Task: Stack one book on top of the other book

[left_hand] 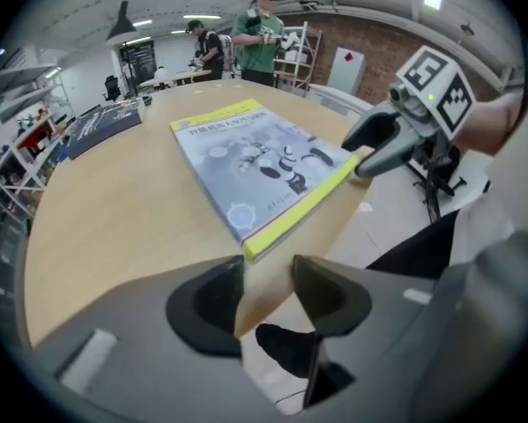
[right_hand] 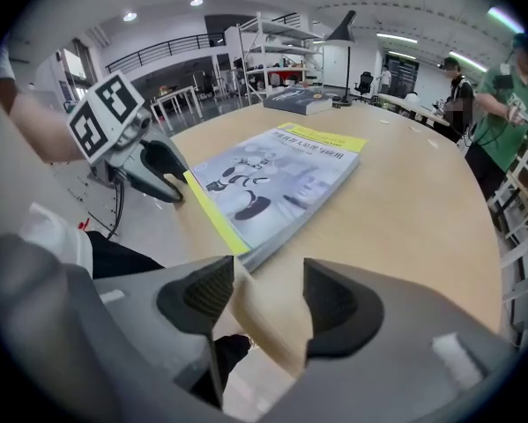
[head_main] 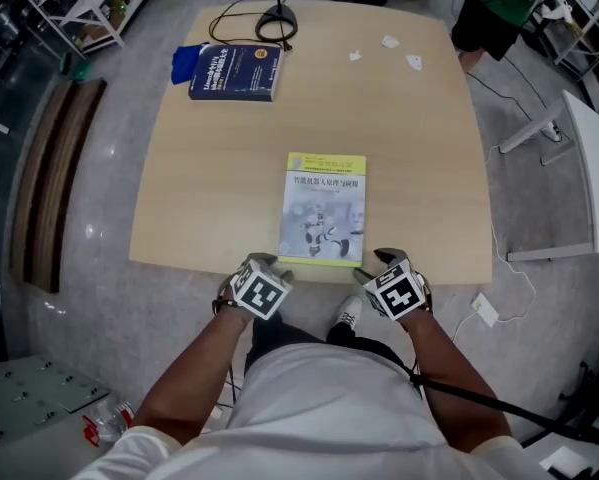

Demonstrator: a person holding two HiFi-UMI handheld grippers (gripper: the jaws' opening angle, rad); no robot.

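The left gripper (head_main: 266,262) and right gripper (head_main: 384,259) hover at the near edge of the table (head_main: 419,168), just beside the two near corners of the pale book (head_main: 324,208). Both have their jaws spread wide and grasp nothing; only the table edge shows between them. The blue book (head_main: 234,71) lies well apart, at the far left.

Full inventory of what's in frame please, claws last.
table: 1, light wood, centre
light book: 1, pale blue and yellow, flat by front edge
dark book: 1, navy, far left of table
blue item: 1, blue, against dark book's left side
lamp base: 1, black, cabled, far edge
paper scraps: 3, white, far right
bystander: 1, green top, beyond far right corner
left claw: 1, grey, open, front edge left of light book
right claw: 1, grey, open, front edge right of it
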